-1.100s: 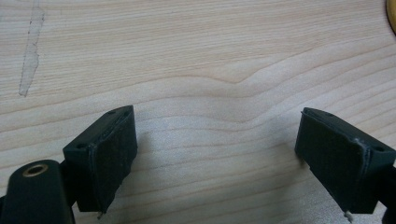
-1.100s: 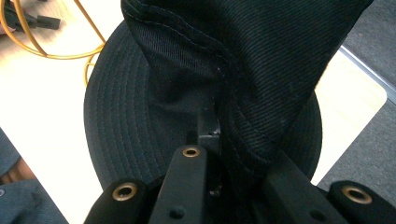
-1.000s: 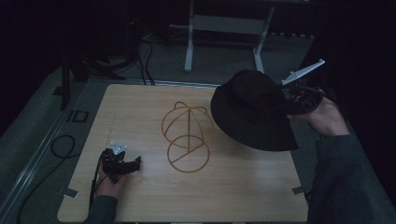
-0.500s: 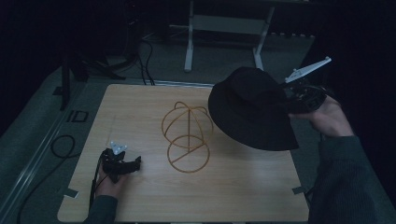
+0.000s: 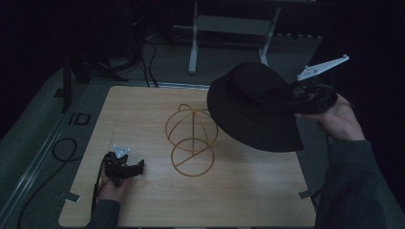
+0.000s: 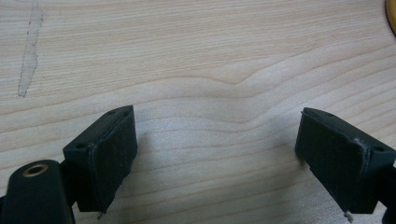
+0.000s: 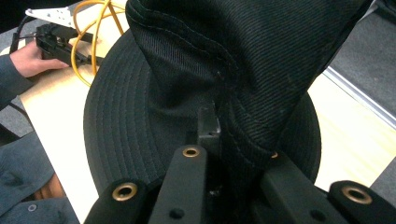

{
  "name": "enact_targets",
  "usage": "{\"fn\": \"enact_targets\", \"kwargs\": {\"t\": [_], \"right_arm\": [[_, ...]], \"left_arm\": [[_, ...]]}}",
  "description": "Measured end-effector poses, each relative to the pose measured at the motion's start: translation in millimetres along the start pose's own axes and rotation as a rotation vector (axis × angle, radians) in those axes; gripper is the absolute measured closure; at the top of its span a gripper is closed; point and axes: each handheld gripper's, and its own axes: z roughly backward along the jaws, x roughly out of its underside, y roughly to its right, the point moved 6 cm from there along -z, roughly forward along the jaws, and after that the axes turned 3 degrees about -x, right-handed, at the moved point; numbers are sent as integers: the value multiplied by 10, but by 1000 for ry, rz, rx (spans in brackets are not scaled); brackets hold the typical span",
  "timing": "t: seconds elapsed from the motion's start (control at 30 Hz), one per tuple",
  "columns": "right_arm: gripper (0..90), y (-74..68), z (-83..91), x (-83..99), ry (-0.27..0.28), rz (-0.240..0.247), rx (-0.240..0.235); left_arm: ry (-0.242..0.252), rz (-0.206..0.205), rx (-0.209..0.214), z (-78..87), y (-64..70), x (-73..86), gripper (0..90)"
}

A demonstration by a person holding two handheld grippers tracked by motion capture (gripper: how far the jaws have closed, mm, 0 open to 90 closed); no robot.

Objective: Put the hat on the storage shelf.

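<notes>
A black bucket hat hangs in the air over the table's right side, tilted, its brim close to the wire stand's right side. My right gripper is shut on the hat's crown, the fabric pinched between its jaws. The yellow wire hat stand, two loops on a ring base, rests at the table's middle. My left gripper lies on the wood near the front left, open, with bare wood between its fingers.
The light wooden table has dark floor around it. A cable loops on the floor at the left. A metal stand frame is behind the table. Tape marks sit on the table's front corners.
My right gripper has carried the hat left and slightly up, nearer the wire stand. The left gripper has stayed in place.
</notes>
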Motion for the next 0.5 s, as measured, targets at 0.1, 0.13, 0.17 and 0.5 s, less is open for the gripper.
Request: {"fn": "enact_targets", "kwargs": {"t": [0.1, 0.13, 0.17, 0.5], "right_arm": [[878, -58, 8, -32, 8, 14, -9], [879, -70, 12, -43, 15, 19, -16], [879, -70, 12, -43, 15, 19, -16], [878, -263, -41, -232, 66, 62, -81]], "left_arm": [[1, 0, 0, 0, 0, 0, 133], [0, 0, 0, 0, 0, 0, 133], [-1, -1, 1, 0, 1, -1, 133], [-2, -2, 2, -2, 4, -2, 133]]}}
